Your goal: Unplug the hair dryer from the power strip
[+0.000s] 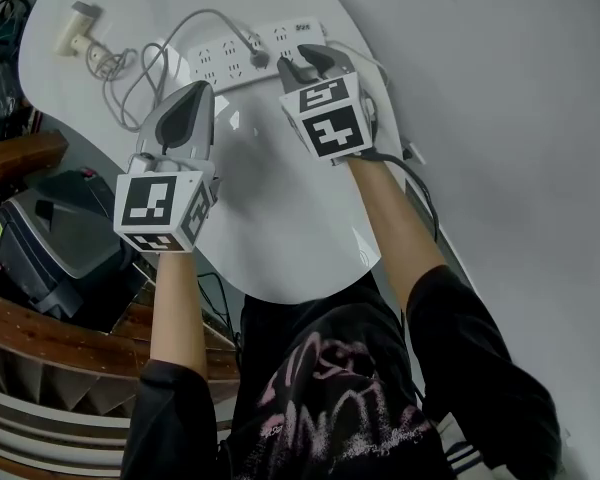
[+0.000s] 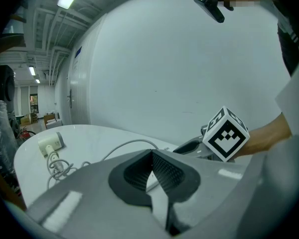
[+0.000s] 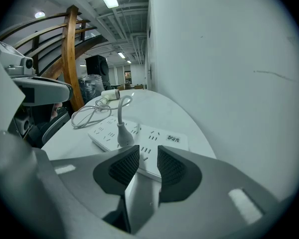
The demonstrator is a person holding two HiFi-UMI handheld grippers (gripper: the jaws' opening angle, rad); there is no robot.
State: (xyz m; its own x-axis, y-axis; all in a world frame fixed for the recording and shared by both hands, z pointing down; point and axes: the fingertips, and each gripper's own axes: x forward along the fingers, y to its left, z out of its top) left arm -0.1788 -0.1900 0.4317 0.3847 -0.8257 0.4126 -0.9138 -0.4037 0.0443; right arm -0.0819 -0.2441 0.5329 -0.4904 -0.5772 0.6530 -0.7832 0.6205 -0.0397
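Note:
A white power strip [image 1: 242, 56] lies at the far side of the round white table [image 1: 280, 238], and the hair dryer's grey plug [image 1: 259, 58] stands in it. The cord [image 1: 130, 68] runs left in loose loops to the pale hair dryer [image 1: 80, 28]. My right gripper [image 1: 305, 65] hovers over the strip's right end, open with nothing between its pads. In the right gripper view the plug [image 3: 122, 134] stands just ahead and left of the right gripper [image 3: 148, 158]. My left gripper [image 1: 193, 93] is above bare table in front of the strip, its pads [image 2: 164, 171] meeting at the tips.
A white wall [image 1: 500, 118] runs close along the table's right side. A dark cable [image 1: 420, 183] drops off the table's right edge. Below the table's left edge are a black machine [image 1: 50, 238] and a wooden railing [image 1: 20, 158].

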